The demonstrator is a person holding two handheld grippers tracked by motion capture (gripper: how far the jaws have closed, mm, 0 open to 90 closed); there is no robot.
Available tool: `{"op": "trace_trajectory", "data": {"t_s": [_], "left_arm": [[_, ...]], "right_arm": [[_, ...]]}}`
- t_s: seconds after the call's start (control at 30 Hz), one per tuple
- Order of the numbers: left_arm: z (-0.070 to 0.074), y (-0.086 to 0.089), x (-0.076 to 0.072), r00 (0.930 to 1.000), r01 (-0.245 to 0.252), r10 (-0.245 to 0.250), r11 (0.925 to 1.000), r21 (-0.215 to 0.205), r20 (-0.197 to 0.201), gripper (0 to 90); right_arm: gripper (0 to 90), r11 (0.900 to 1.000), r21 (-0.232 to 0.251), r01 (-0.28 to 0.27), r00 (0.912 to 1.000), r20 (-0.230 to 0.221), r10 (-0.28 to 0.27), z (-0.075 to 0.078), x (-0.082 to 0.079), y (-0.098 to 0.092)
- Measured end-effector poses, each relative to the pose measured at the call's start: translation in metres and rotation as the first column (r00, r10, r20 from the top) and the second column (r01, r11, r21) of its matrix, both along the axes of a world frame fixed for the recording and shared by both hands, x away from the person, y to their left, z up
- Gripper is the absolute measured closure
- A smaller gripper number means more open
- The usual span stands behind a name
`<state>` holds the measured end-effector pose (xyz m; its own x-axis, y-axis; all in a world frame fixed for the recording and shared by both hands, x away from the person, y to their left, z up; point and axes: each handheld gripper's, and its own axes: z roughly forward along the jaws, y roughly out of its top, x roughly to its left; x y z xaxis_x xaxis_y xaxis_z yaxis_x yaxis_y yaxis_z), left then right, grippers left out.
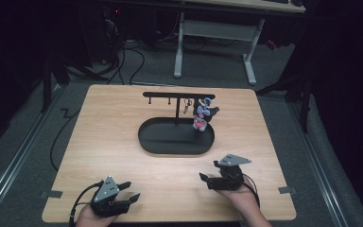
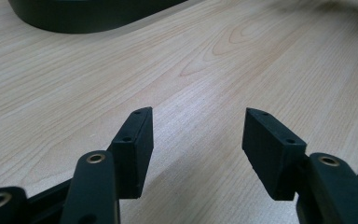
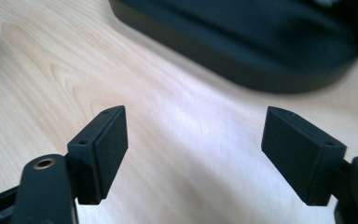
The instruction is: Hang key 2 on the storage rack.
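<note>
Right gripper (image 3: 193, 140) wide apart, empty, above table (image 3: 37, 60); black tray (image 3: 242, 46) beyond.

I see a light wood-grain table (image 1: 123, 142) on grey floor. A black oval tray (image 1: 160, 139) sits directly on it, centre-back, with a hanger stand (image 1: 177, 97) rising from the tray. Tape tabs (image 1: 51, 194) mark both near edges.

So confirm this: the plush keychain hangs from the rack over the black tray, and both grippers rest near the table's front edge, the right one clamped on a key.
Wrong on one point: the right gripper holds nothing. The right gripper view shows its jaws apart with bare table between them. The rest stands: the plush keychain hangs from the rack over the black tray, and the left gripper rests near the front edge too.
</note>
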<state>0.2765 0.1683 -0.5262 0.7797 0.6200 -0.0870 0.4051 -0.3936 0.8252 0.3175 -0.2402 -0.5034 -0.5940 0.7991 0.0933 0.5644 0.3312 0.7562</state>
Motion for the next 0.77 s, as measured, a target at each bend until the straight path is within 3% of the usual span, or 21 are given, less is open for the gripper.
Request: {"op": "trace_trajectory", "data": {"t_s": [0.07, 0.13, 0.4, 0.5, 0.77], "left_arm": [[0.0, 0.0, 0.0, 1.0, 0.002, -0.002, 1.0, -0.002, 0.001, 43.8], [-0.001, 0.001, 0.001, 1.0, -0.005, 0.005, 1.0, -0.003, 0.003, 43.6], [0.001, 0.006, 0.001, 0.997, -0.078, 0.077, 0.9967, -0.025, -0.004, 42.7], [0.001, 0.006, 0.001, 0.9965, -0.083, 0.083, 0.9964, -0.016, 0.001, 42.7], [0.0, 0.009, 0.0, 0.9969, -0.078, 0.078, 0.9968, -0.014, 0.004, 42.2]], "right_arm": [[20.9, 1.0, 0.013, 0.017, 0.9999, 0.004, -0.017, -0.006, -0.005, -0.006], [18.6, 0.996, 0.048, 0.071, 0.9973, 0.015, -0.072, -0.021, -0.017, -0.023], [15.1, 0.988, 0.074, 0.135, 0.9884, 0.06, -0.139, -0.024, -0.045, -0.046], [15.1, 0.988, 0.099, 0.121, 0.9888, 0.075, -0.129, -0.021, -0.045, -0.046], [15.1, 0.988, 0.096, 0.121, 0.9868, 0.096, -0.13, -0.019, -0.041, -0.04]]}}
